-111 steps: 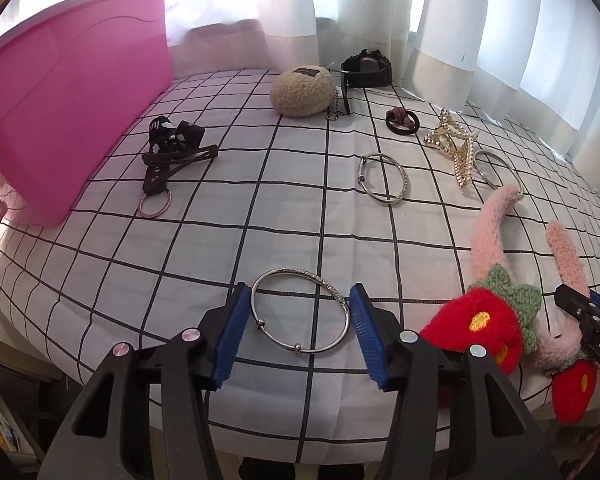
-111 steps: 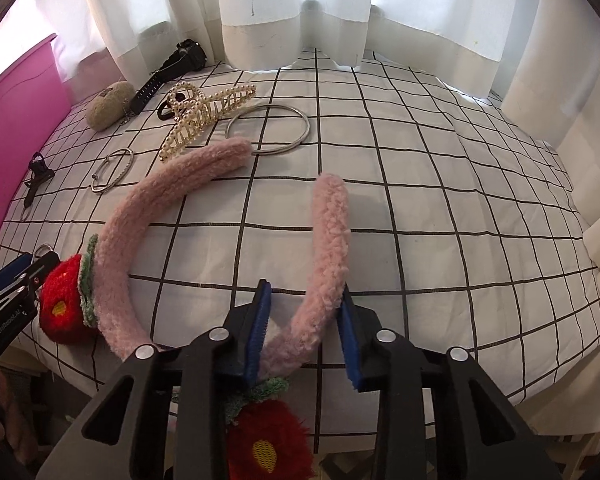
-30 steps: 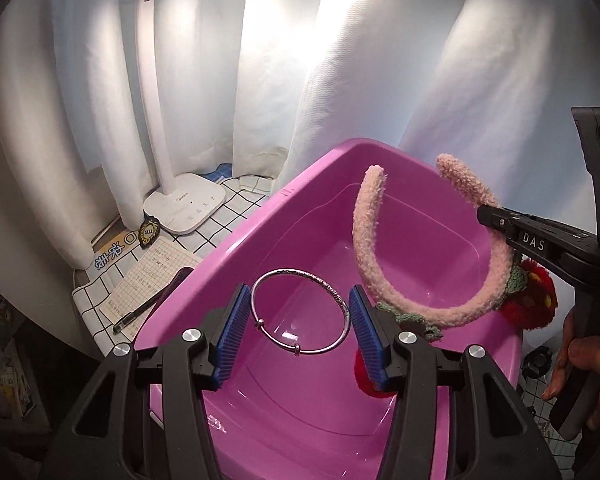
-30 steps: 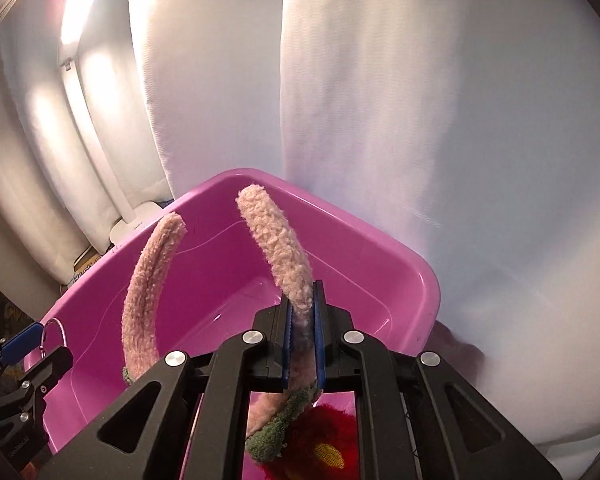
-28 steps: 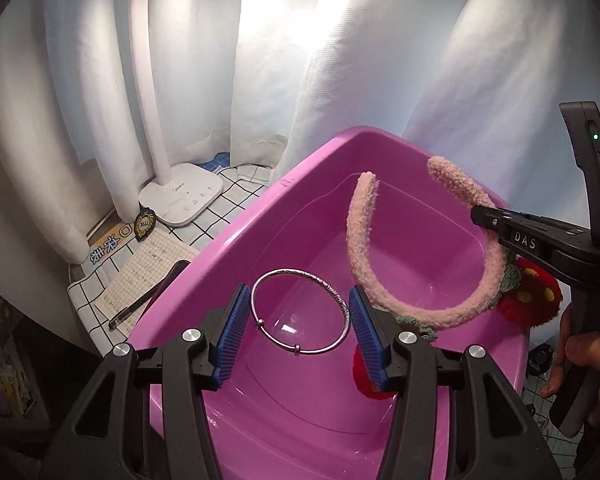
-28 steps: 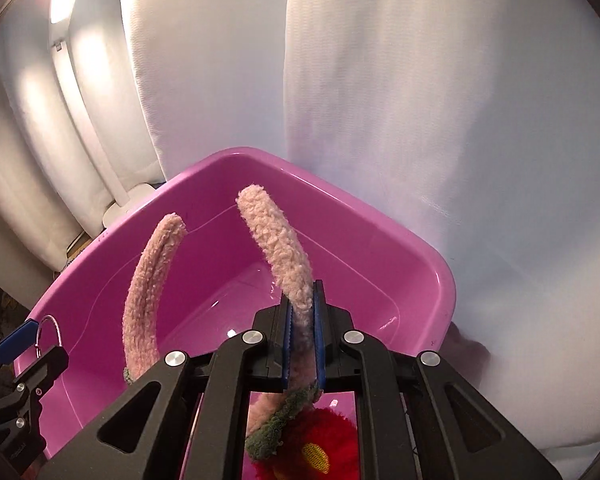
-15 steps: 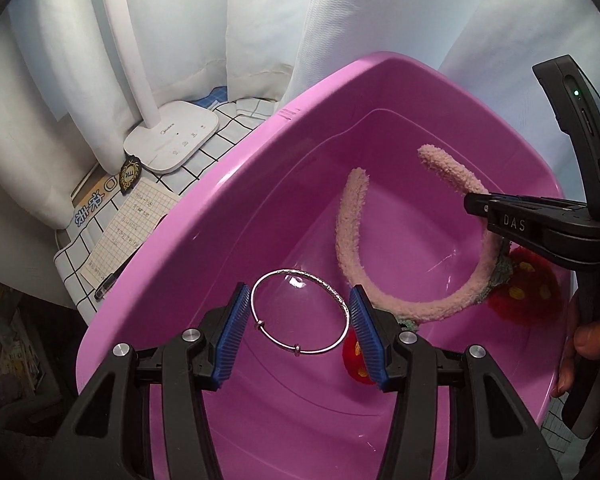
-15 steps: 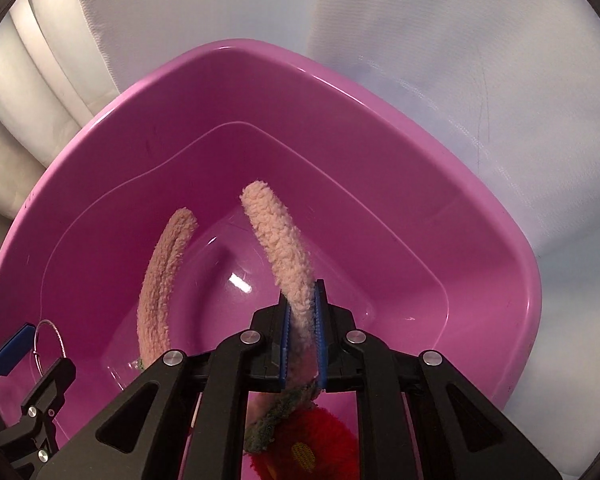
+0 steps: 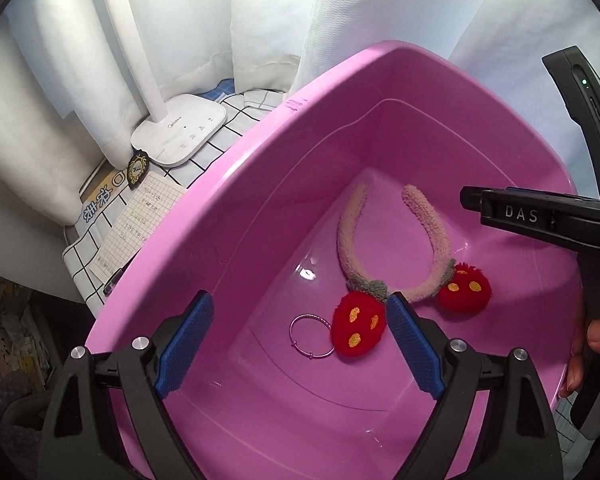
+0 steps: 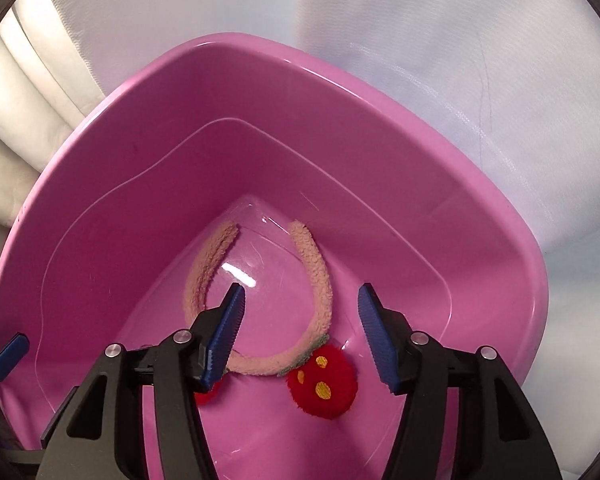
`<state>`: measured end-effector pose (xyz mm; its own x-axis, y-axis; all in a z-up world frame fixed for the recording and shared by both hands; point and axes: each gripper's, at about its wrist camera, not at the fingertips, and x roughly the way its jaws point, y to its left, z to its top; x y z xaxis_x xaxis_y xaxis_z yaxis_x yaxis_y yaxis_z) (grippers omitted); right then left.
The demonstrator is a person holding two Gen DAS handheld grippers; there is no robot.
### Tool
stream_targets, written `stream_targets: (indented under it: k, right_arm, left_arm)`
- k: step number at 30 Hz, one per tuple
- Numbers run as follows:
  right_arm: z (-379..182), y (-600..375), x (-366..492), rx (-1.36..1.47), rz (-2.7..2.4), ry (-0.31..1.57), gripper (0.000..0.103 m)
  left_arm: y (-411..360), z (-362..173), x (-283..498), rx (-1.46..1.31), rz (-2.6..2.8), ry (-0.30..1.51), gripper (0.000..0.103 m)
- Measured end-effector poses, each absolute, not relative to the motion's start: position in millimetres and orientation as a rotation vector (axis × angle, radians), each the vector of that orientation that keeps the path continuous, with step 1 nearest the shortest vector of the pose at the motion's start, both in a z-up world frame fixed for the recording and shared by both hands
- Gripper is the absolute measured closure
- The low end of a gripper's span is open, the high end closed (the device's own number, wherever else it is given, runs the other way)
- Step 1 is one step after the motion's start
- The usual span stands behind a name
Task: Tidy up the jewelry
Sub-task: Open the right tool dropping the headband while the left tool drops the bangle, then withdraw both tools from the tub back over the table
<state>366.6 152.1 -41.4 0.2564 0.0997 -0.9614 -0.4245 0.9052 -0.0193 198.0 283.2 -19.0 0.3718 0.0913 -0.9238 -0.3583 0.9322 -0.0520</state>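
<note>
The pink plastic bin (image 9: pixel 260 152) fills both views (image 10: pixel 380 92). On its floor lies the fuzzy pink headband (image 9: pixel 432 236) with two red strawberry pompoms (image 9: pixel 358 330), also in the right wrist view (image 10: pixel 320 280). The silver bangle (image 9: pixel 311 336) lies flat beside the left pompom. My left gripper (image 9: pixel 300 340) is open and empty above the bin's near side. My right gripper (image 10: pixel 300 332) is open and empty above the headband; it also shows at the right of the left wrist view (image 9: pixel 540 216).
Left of the bin stand a white desk lamp base (image 9: pixel 180 132), a notepad (image 9: pixel 136 224) and a pen (image 9: pixel 114 278) on the checked cloth (image 9: pixel 244 100). White curtains (image 9: pixel 260 8) hang behind the bin.
Both grippers have opened. The bangle dropped from the left one and the headband from the right one; both now lie on the bin floor.
</note>
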Motion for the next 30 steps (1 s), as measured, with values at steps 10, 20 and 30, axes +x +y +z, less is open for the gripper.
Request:
stream_targets:
  k: [10,20,30]
  right_arm:
    - [-34.1,147.3,363.4,-0.322,0.375,1.249,0.047]
    - [-32.2,149.5,354.6,-0.320,0.377,1.242,0.046]
    - [-18.9,147.1,342.2,-0.297,0.386,1.228,0.045]
  left_arm:
    - [284.2,-17.3,194.9,-0.272,0.302,1.152,0.017]
    - [285.1,-9.6,185.9,-0.276,0.294,1.126,0.017]
    - [286.5,0.3,171.7,-0.280,0.289,1.095,0.017]
